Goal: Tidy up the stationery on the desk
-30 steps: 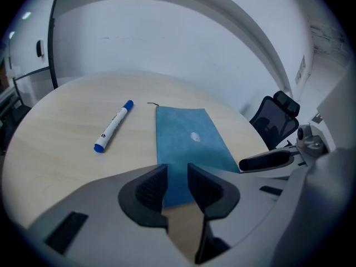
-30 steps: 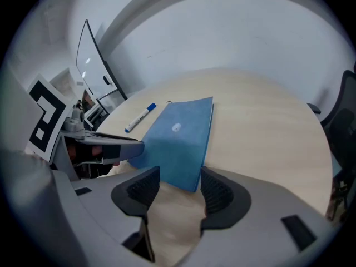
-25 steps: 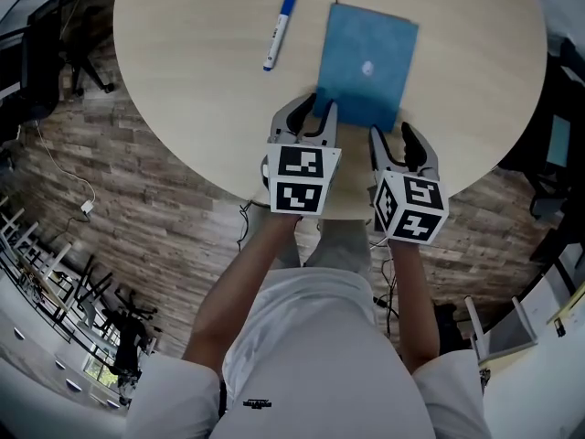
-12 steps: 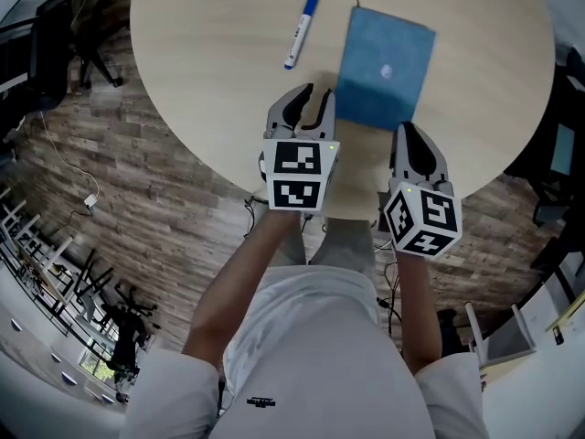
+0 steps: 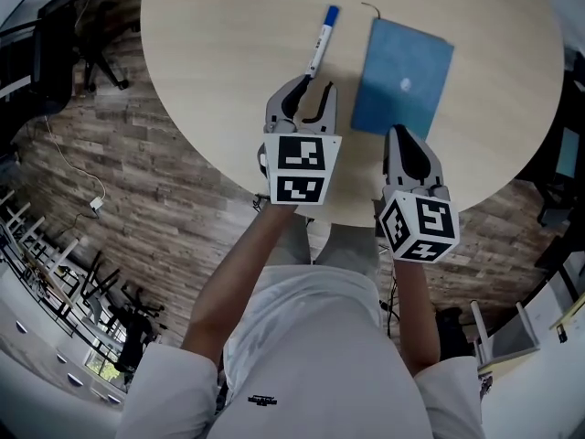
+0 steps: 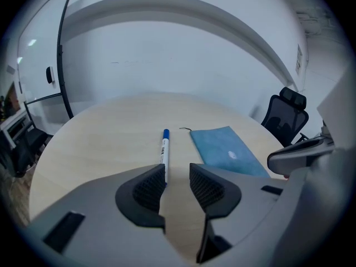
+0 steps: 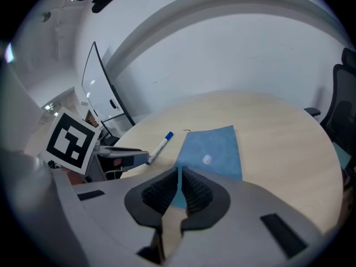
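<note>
A white marker pen (image 5: 320,39) with a blue cap lies on the round wooden desk (image 5: 219,71). To its right lies a blue notebook (image 5: 403,76). My left gripper (image 5: 309,90) hovers at the pen's near end. Its jaws have just been opening and nothing is between them. In the left gripper view, the pen (image 6: 164,149) runs away from the left finger's tip and the notebook (image 6: 225,152) sits to the right. My right gripper (image 5: 400,137) is shut on nothing, just short of the notebook's near edge (image 7: 214,149).
The desk's near rim (image 5: 347,218) curves just under both grippers, with wood-plank floor (image 5: 137,208) below. A black office chair (image 6: 286,118) stands at the desk's far right. More chairs (image 5: 64,44) and a floor cable are at the left.
Both grippers have drawn back off the notebook's near edge. The right jaws went from open to shut. The left gripper shifted left to the pen's near end and its jaws widened.
</note>
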A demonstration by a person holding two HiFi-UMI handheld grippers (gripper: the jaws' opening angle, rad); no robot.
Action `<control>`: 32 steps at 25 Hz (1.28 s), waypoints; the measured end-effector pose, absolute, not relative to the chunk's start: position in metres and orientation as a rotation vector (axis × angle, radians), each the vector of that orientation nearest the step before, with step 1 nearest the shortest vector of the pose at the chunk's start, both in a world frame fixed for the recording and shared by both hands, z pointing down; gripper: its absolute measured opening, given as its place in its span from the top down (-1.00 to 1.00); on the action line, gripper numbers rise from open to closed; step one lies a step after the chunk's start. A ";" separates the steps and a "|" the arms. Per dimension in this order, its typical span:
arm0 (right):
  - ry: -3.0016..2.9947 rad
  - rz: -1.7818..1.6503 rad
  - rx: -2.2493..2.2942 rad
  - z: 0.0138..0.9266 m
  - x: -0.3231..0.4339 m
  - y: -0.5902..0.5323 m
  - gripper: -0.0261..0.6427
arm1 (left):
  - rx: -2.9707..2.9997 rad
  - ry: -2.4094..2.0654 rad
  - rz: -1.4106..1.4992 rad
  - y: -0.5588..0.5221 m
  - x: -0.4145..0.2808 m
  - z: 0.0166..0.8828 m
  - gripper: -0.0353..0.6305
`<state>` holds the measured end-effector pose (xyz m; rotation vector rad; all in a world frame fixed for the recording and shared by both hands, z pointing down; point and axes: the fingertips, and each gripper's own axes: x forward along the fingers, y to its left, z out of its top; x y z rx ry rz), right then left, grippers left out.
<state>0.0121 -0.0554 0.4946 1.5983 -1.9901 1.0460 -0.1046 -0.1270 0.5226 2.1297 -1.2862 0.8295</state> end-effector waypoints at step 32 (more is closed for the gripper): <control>-1.961 1.057 1.673 0.482 0.006 -0.059 0.78 | 2.026 -1.151 0.784 -0.140 -0.102 0.552 0.66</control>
